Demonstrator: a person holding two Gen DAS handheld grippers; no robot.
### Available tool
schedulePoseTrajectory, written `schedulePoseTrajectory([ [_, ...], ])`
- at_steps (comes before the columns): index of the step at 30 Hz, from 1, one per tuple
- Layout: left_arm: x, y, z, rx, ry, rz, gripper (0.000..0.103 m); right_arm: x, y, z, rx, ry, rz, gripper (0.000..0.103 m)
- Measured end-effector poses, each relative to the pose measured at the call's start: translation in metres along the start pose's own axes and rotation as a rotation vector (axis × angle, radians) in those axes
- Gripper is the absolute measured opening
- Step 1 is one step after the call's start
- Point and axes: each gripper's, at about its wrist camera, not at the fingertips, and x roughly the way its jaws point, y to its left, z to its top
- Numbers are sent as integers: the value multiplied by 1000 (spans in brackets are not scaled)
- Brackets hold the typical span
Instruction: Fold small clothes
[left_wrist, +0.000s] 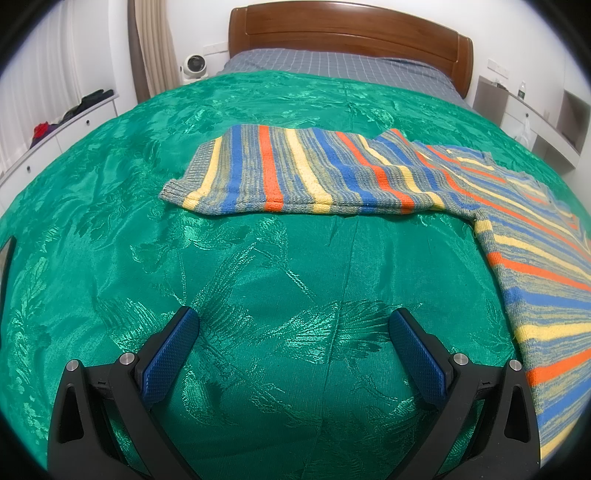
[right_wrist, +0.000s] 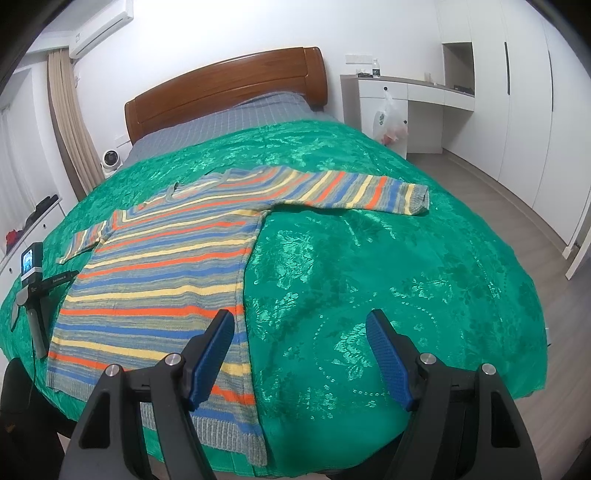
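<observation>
A striped sweater (right_wrist: 162, 266) lies flat on the green bedspread (right_wrist: 369, 277), with both sleeves stretched out to the sides. It is not folded yet.

The left gripper (left_wrist: 293, 325) hangs over bare green cloth, near the left sleeve (left_wrist: 280, 173) but not touching it. Its jaws are spread wide and hold nothing. The right gripper (right_wrist: 299, 328) hangs over the bottom corner of the sweater. Its jaws are spread wide too, and they hold nothing.

Some things could go wrong. The bedspread looks shiny and slippery, so a gripper could pinch the green cloth along with the sweater and drag it into a bump. The knit looks soft and stretchy, so a sleeve could sag or twist when it is lifted, and the fold could end up crooked. A pinch that catches just a little yarn could slip off.

The left gripper's handle has a small label in the right view, but the letters are too small to read. I see no other writing that I can read.
</observation>
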Motion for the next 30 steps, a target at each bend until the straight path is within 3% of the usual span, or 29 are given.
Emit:
schedulePoseTrajectory([
  [30,0,0,0,0,0,0,103,1,2,1,-13,7,-7,73],
])
